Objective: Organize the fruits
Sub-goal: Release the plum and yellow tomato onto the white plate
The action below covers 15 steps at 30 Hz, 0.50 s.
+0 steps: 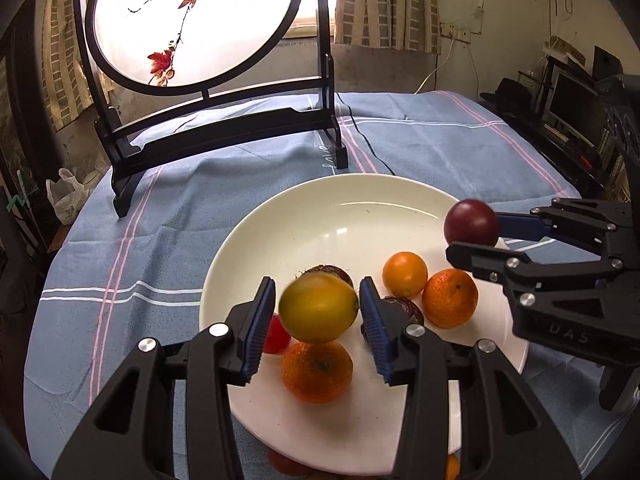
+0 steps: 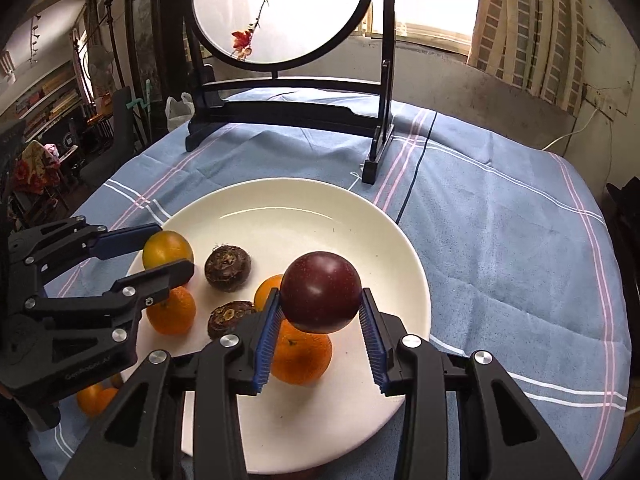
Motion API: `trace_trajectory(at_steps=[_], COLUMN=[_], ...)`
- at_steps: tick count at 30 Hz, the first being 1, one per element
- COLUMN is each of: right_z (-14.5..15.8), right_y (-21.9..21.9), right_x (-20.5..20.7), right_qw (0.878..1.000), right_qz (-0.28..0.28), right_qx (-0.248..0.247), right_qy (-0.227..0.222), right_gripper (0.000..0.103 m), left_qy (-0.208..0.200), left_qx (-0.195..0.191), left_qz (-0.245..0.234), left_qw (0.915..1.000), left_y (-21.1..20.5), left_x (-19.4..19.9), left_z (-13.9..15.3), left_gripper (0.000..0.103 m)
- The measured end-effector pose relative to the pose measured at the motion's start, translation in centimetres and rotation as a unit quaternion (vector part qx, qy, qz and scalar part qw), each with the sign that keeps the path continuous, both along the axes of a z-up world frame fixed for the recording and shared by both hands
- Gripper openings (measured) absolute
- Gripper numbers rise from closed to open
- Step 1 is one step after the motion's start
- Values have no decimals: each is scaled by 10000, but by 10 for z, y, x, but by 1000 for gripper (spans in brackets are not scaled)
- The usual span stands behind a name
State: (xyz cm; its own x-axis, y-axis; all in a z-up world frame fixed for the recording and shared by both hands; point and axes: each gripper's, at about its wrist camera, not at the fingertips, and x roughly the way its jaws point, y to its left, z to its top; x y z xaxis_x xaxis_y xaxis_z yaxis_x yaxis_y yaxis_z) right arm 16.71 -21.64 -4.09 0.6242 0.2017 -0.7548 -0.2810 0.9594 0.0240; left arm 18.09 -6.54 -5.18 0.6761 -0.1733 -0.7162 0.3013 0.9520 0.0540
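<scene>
A white plate (image 1: 320, 208) (image 2: 304, 208) sits on the blue cloth and holds several oranges (image 1: 318, 372) (image 2: 172, 312) and two brown round fruits (image 2: 228, 270). My left gripper (image 1: 318, 312) is shut on a yellow-green citrus fruit (image 1: 318, 308) (image 2: 168, 250) and holds it above the plate's left side. My right gripper (image 2: 320, 320) is shut on a dark red plum (image 2: 320, 292) (image 1: 472, 222) and holds it above the plate's right side. A small red fruit (image 1: 276, 334) lies by the left fingers.
A black stand with a round painted screen (image 1: 192, 20) (image 2: 280, 12) stands at the back of the table, its cable (image 1: 368, 148) running past the plate. More oranges (image 2: 96, 398) lie on the cloth beside the plate's near left rim.
</scene>
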Motion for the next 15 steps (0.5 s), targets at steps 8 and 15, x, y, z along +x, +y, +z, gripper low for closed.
trace_trajectory(at_steps=[8,15], right_z=[21,21], right_y=[-4,7], right_x=[-50,-142], right_qw=[9992,9954], right_qz=[296,934], right_qx=[178,129], right_qy=[-188,-156], right_gripper=[54,58], left_qy=[-208,-393], left_qx=[-185,-184], left_qz=[47,14], left_qw=[9996,9991], left_y=[25,58], left_x=[-23,-76], left_z=[18,28], left_gripper=[60,61])
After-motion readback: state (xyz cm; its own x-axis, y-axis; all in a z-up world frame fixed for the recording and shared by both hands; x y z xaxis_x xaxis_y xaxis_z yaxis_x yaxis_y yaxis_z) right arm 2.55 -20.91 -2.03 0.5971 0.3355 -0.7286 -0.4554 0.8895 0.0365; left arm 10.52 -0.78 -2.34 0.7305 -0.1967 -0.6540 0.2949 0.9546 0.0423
